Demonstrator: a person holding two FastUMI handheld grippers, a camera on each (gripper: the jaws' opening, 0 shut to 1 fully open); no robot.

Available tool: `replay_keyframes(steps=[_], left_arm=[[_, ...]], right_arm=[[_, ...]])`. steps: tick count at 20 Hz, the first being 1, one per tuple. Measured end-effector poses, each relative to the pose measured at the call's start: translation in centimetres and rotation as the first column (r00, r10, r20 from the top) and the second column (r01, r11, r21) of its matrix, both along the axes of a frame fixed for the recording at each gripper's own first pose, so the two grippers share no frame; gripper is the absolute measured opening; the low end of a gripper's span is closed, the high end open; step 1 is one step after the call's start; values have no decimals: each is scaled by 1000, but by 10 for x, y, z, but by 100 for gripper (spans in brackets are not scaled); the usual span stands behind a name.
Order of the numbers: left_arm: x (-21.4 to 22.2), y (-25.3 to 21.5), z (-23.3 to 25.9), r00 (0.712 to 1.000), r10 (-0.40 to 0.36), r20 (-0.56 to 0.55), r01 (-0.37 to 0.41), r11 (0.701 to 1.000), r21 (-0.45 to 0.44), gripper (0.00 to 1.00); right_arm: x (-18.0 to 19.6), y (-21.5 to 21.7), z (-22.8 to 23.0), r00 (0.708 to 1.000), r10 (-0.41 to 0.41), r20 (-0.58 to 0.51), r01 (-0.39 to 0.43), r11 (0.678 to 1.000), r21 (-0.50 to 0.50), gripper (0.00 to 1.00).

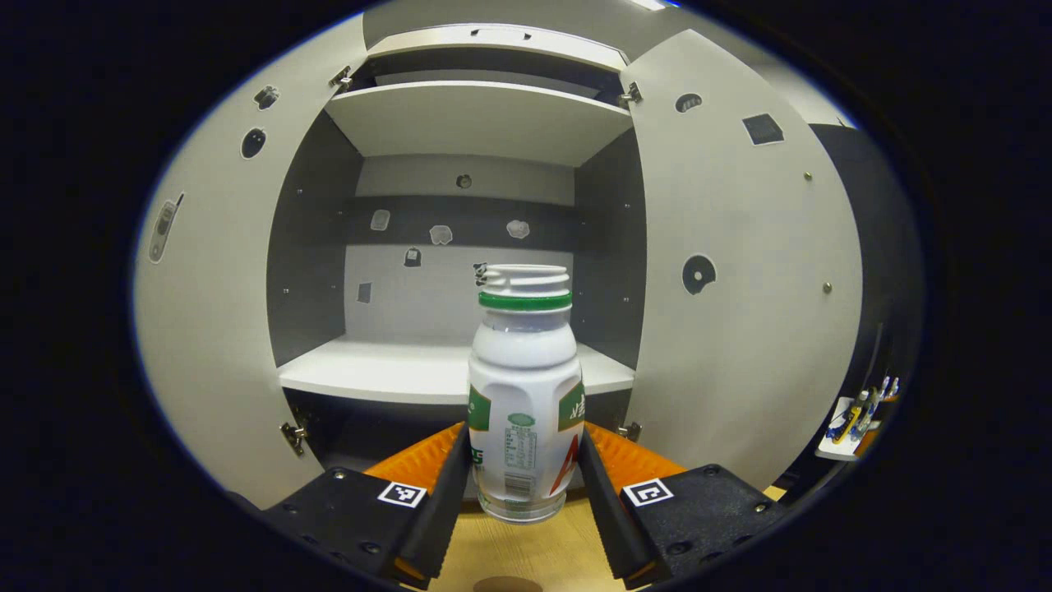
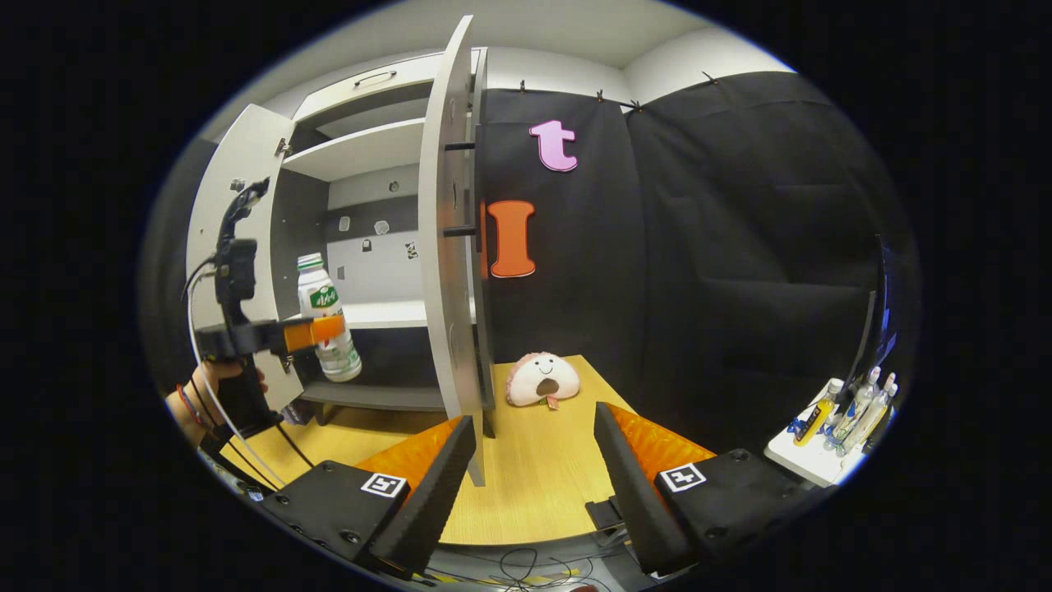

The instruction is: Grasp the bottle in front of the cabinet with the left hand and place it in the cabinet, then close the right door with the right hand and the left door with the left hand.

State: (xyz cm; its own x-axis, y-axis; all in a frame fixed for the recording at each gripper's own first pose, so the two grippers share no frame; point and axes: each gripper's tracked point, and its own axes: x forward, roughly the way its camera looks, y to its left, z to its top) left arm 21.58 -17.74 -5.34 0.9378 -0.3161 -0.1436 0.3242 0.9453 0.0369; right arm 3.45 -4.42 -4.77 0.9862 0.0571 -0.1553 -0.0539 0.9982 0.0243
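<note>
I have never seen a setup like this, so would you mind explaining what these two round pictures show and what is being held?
A person holds a two-finger gripper in each hand, and each carries a fisheye camera looking along its fingers. In the left gripper view, the left gripper grips a white bottle with a green neck ring, lifted before the open cabinet. The right gripper view, from off to the side, shows the right gripper open and empty above the wooden table, beside the cabinet's right door. A plush toy lies on the table.
</note>
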Motion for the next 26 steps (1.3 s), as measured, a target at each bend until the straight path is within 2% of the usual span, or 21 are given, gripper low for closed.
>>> replay_keyframes(steps=[11,18,22,26], left_arm=[[127,6,79,993,77,93,-81,996,38,73],[189,18,66,994,104,30,-106,989,103,73],[195,18,43,994,102,-50,-95,989,112,72],[204,20,27,991,107,-79,-99,989,109,73]], right_arm=[[10,-43,6,996,-87,-5,87,995,42,96],[22,-56,13,992,-125,-3,125,991,53,96],[27,-56,16,991,-133,-1,133,990,47,96],[28,-50,17,991,-130,1,130,990,55,96]])
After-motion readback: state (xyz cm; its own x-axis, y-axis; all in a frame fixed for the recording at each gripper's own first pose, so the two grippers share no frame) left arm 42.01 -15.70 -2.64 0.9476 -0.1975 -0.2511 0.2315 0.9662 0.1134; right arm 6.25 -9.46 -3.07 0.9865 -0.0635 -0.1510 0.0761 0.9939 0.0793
